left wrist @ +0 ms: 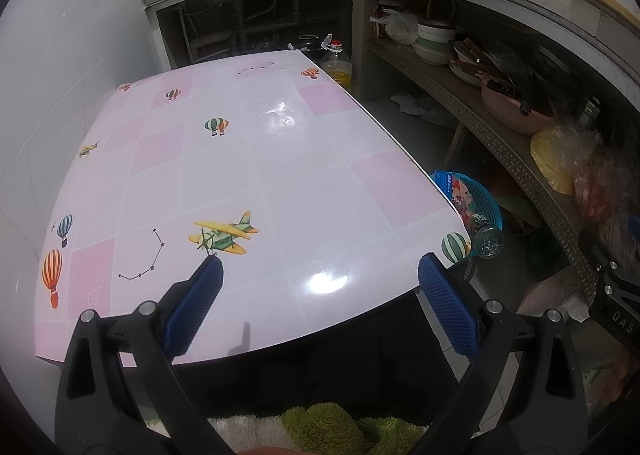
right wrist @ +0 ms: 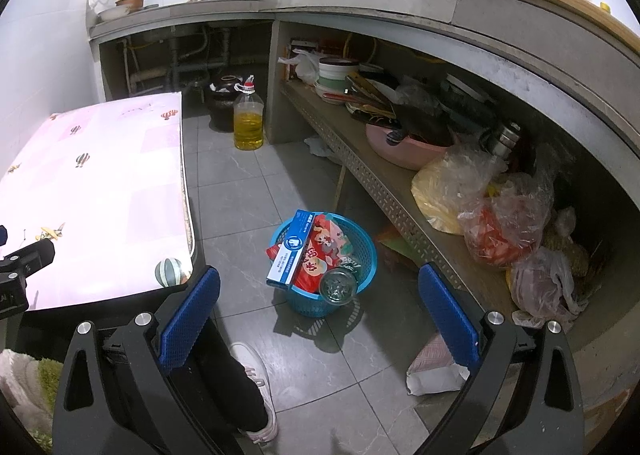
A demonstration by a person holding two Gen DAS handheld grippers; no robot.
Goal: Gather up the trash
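Observation:
A blue plastic basket (right wrist: 366, 251) stands on the grey floor to the right of the table. Inside it lie a blue and white box (right wrist: 291, 251), a red snack bag (right wrist: 320, 251) and a clear glass jar (right wrist: 338, 286). The same basket (left wrist: 486, 203) shows past the table's right edge in the left wrist view. My right gripper (right wrist: 319, 279) hangs open above the floor, just in front of the basket, with nothing between its fingers. My left gripper (left wrist: 319, 265) is open too, over the near edge of the pink tiled table (left wrist: 248, 159), holding nothing.
A low metal shelf (right wrist: 384, 191) on the right carries dishes, a pink bowl (right wrist: 404, 151) and plastic bags (right wrist: 500, 223). An oil bottle (right wrist: 248, 123) stands on the floor at the back. A person's leg and white shoe (right wrist: 260, 375) are below my right gripper. A paper bag (right wrist: 436, 371) lies under the shelf.

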